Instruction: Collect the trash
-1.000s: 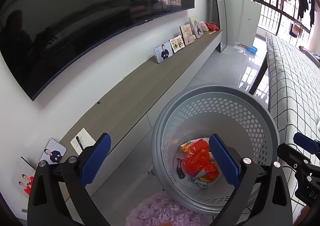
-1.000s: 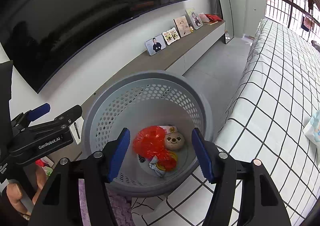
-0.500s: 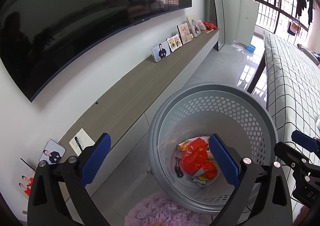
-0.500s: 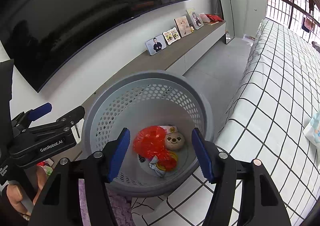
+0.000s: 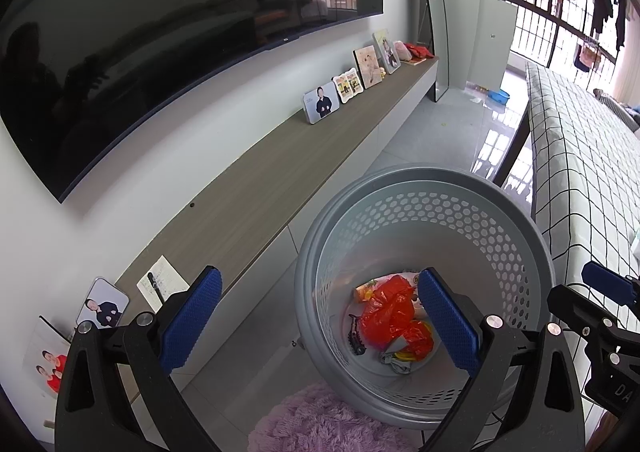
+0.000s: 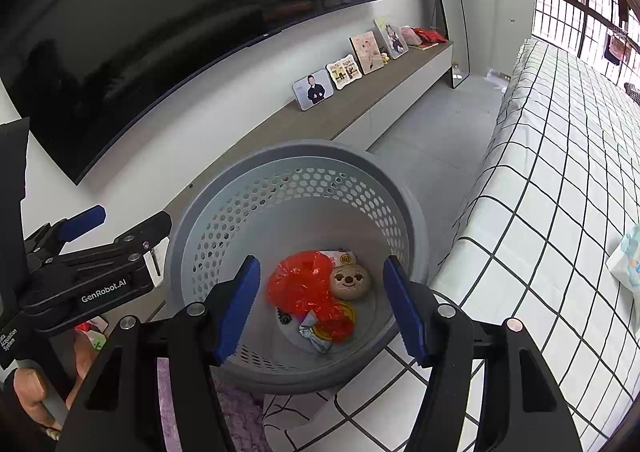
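A grey perforated basket stands on the floor between the TV bench and the bed; it also shows in the right wrist view. Inside lie a red plastic bag, also in the right wrist view, a round tan smiling-face toy and small scraps. My left gripper is open and empty above the basket's left side. My right gripper is open and empty over the basket.
A long wooden TV bench with photo frames runs along the wall under a big TV. A checked bed lies to the right, with a white packet on it. A pink rug lies by the basket.
Both grippers stay open and empty. The left view has drifted slightly, so the basket sits a little lower and left in it. The right view is almost unchanged.
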The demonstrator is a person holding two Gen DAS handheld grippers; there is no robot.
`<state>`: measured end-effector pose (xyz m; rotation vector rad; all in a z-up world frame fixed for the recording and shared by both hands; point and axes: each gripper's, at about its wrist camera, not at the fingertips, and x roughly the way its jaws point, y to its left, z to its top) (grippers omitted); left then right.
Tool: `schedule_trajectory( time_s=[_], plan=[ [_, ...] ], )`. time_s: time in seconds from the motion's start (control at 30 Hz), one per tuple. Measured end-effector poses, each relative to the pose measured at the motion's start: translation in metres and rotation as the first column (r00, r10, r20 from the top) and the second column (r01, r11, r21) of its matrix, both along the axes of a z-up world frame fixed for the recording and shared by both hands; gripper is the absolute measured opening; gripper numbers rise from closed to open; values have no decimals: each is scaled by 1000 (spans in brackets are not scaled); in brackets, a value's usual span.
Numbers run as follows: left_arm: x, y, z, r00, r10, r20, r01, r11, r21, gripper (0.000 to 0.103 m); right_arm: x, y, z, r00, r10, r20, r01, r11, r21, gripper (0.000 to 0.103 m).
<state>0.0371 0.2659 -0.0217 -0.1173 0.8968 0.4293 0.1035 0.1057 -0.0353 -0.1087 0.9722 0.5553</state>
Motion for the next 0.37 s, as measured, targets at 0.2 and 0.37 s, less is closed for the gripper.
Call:
schedule_trajectory(
  time_s=[0.2,0.37],
  plan=[
    [-1,-1,0,1000,2,2,-2,1000,2,97,0,0,0,1000,0,-1,0,1000,1,61],
    [0,-2,0,1000,-2,2,2,1000,5,97,-3,2,1,1000,4,-2,-4,1000,3,61]
  ],
)
